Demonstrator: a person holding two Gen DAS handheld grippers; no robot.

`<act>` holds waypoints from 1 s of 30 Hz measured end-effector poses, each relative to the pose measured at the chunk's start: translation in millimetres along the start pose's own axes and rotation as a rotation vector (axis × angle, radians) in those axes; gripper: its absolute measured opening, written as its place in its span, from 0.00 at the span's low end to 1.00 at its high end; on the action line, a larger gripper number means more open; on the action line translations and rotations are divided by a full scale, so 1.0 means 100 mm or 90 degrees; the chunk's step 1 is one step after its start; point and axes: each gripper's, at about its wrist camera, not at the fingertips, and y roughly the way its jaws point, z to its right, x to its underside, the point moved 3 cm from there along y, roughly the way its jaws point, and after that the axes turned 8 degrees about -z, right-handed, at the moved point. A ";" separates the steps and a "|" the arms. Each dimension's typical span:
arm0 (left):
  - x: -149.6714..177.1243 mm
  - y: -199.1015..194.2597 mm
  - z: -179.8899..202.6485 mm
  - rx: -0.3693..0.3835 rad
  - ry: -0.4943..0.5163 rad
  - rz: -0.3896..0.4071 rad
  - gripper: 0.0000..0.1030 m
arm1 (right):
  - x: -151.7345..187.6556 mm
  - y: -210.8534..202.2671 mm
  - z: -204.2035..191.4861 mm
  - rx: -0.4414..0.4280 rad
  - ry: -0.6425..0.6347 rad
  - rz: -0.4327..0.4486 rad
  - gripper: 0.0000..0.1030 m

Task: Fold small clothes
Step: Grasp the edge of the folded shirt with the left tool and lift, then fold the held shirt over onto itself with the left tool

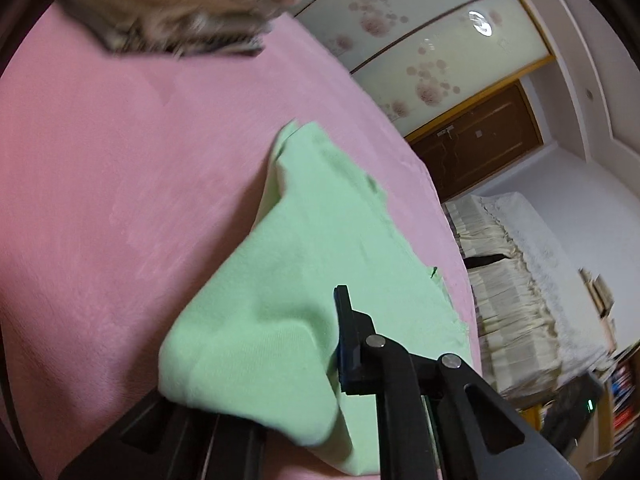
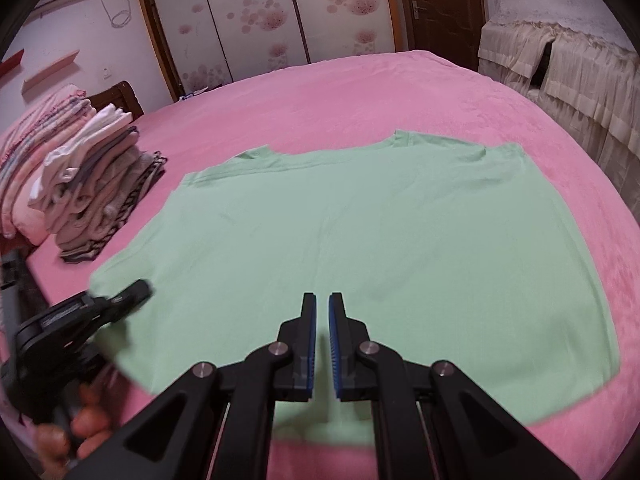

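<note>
Green shirt (image 1: 256, 344) hides 1 left hand-held gripper (image 1: 338, 344) finger.

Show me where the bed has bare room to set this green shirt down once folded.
Bare pink bedcover runs between the green shirt and the far edge by the wardrobe doors, plus a strip along the right edge. The left side is crowded by the clothes stack and left gripper.

A pale green shirt (image 2: 360, 240) is spread flat on the pink bed (image 2: 360, 92), neckline at the far edge, hem at the near edge. Its near left corner (image 1: 248, 344) is lifted and bunched. A stack (image 2: 96, 184) of folded clothes is set at the far left.
</note>
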 end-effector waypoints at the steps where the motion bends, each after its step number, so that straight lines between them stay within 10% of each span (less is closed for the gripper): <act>1: -0.02 -0.02 0.08 -0.004 0.015 0.006 0.07 | -0.04 0.04 0.01 -0.001 0.001 -0.001 0.06; 10: -0.15 -0.10 0.84 -0.035 0.144 0.038 0.07 | -0.22 0.54 -0.02 -0.010 -0.018 -0.087 0.06; 17: 0.02 0.02 1.54 -0.059 0.279 0.018 0.07 | -0.22 0.18 0.31 -0.083 0.050 -0.060 0.06; 30: 1.46 1.15 2.90 -0.073 0.593 -0.174 0.08 | 0.31 -0.84 1.84 0.044 0.209 0.021 0.06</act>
